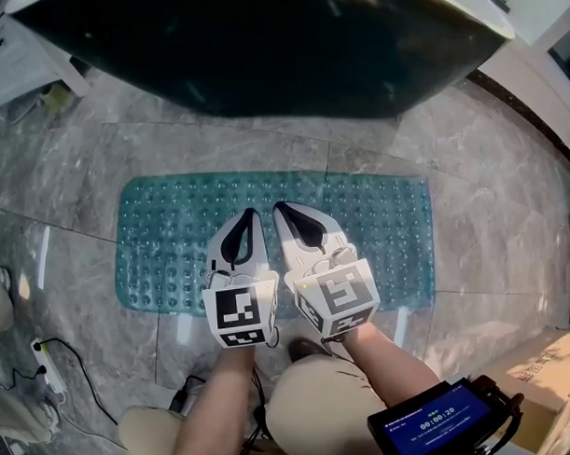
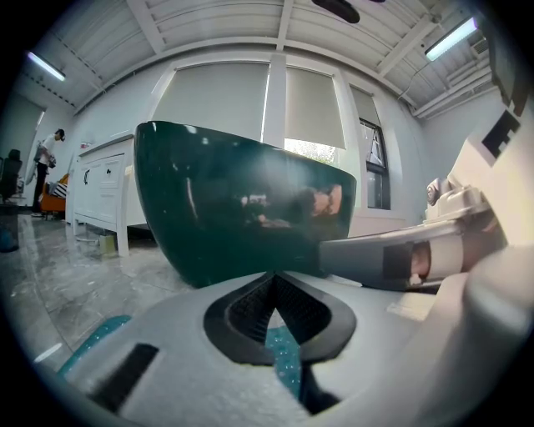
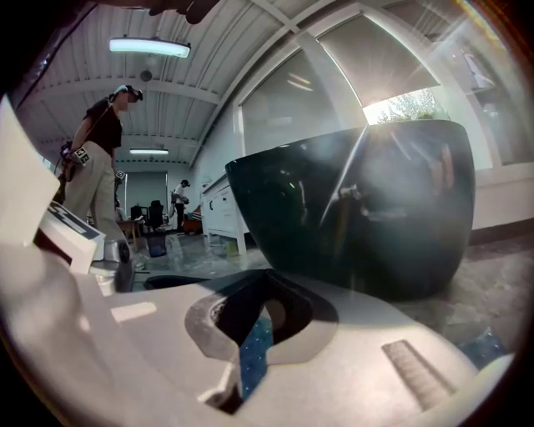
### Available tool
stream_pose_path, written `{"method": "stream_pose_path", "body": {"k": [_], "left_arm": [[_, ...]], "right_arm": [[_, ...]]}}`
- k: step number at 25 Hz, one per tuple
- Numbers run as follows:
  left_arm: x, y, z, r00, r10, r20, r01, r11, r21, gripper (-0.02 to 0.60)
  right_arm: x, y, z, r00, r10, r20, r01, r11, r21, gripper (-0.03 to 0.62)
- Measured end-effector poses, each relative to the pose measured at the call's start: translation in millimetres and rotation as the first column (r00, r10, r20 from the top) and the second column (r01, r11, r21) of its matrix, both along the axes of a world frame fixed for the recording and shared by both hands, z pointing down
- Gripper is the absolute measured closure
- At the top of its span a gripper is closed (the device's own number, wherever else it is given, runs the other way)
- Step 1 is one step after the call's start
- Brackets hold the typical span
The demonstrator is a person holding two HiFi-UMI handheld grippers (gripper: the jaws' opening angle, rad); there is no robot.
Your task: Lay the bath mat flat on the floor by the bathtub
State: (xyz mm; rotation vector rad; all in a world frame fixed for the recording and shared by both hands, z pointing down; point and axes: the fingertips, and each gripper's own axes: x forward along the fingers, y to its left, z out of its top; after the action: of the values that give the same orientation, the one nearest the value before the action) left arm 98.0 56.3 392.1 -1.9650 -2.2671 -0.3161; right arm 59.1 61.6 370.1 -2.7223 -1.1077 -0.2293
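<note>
A translucent teal bath mat (image 1: 378,219) with rows of bumps lies spread flat on the grey marble floor, right in front of the dark green bathtub (image 1: 260,55). My left gripper (image 1: 254,214) and my right gripper (image 1: 278,209) hover side by side over the mat's middle, both pointing at the tub. Each one is shut with nothing between its jaws. In the left gripper view the tub (image 2: 242,208) fills the middle and a strip of mat (image 2: 284,359) shows under the left gripper (image 2: 273,275). In the right gripper view the right gripper (image 3: 265,279) also faces the tub (image 3: 359,208).
A white cabinet (image 1: 18,63) stands at the far left and a white ledge (image 1: 542,92) runs along the right. A power strip with a black cable (image 1: 42,356) lies on the floor at the near left. A cardboard box (image 1: 552,380) sits at the near right. People (image 3: 96,158) stand in the room behind.
</note>
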Motion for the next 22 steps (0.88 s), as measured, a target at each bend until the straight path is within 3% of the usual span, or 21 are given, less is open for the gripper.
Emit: {"method": "stream_pose_path", "body": {"k": [22], "left_arm": [[-27,20,0,0.999,0.049,-0.021,-0.049,0.999,0.011,0.575]], "right_arm": [[-29,23,-12,0.996,0.084,-0.001,-0.084,0.996,-0.003,0.586]]}}
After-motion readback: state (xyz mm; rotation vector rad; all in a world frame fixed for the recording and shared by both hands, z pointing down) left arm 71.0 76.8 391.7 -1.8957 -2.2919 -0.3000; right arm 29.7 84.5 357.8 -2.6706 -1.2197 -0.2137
